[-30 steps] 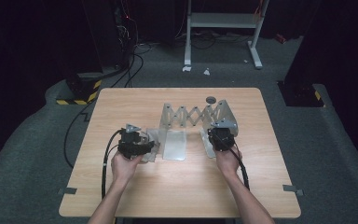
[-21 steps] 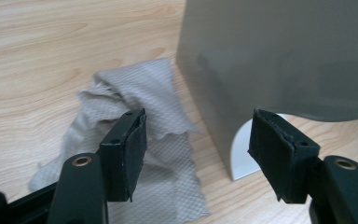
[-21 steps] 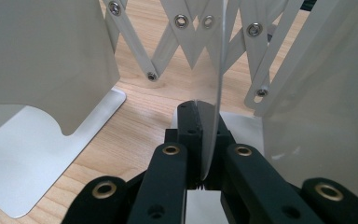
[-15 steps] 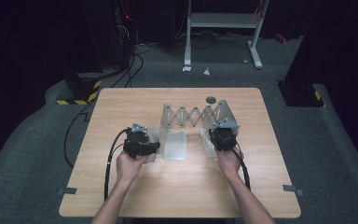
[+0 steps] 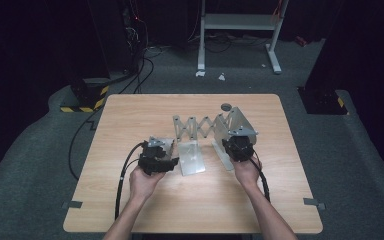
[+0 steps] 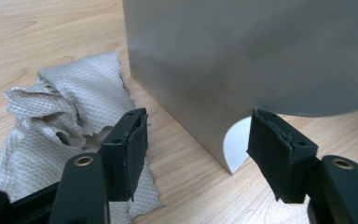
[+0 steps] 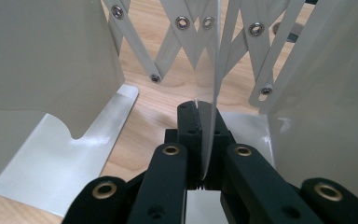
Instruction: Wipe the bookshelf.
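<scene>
Metal accordion rack (image 5: pixel 205 127) on counter (image 5: pixel 130 112), one thin divider plate (image 7: pixel 216 70) clamped by right hand-held gripper (image 7: pixel 199 109), left hand-held gripper (image 6: pixel 196 140) held open and empty beside grey cloth (image 6: pixel 60 112) at near left.

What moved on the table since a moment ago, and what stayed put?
The left gripper slid sideways toward the nearest upright plate of the metal accordion rack, jaws open, leaving the crumpled cloth lying beside it on the table. The right gripper kept its place, clamped on a thin rack plate. The rack did not shift.
</scene>
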### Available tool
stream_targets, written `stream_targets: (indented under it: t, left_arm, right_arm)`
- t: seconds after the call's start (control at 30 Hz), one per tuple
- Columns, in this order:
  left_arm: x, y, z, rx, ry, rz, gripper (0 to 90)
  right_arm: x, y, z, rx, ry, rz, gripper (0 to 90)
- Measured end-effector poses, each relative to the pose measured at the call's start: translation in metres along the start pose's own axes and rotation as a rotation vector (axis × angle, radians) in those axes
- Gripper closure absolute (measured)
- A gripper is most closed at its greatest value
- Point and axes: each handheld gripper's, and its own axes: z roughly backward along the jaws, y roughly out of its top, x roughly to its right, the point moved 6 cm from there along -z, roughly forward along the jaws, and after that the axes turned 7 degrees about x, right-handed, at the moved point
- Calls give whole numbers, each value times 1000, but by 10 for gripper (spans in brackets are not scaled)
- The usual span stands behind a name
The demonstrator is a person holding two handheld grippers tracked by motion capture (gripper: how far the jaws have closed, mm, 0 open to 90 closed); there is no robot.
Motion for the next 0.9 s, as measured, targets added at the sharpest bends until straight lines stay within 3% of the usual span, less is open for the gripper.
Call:
stream_targets:
  t: [0.27,0.5,0.73,0.9]
  left_arm:
    - [-8,-2,-4,-13,18,5,365]
    - [-35,1,-4,-14,97,75,380]
    - [-57,19,-7,10,150,98,377]
    - [-66,32,-14,18,157,115,367]
  right_arm:
    - [-5,-2,2,-4,29,25,894]
    - [-7,-5,6,-3,56,38,896]
    - [-9,-8,9,-1,78,50,895]
    - [-10,-10,10,4,85,58,888]
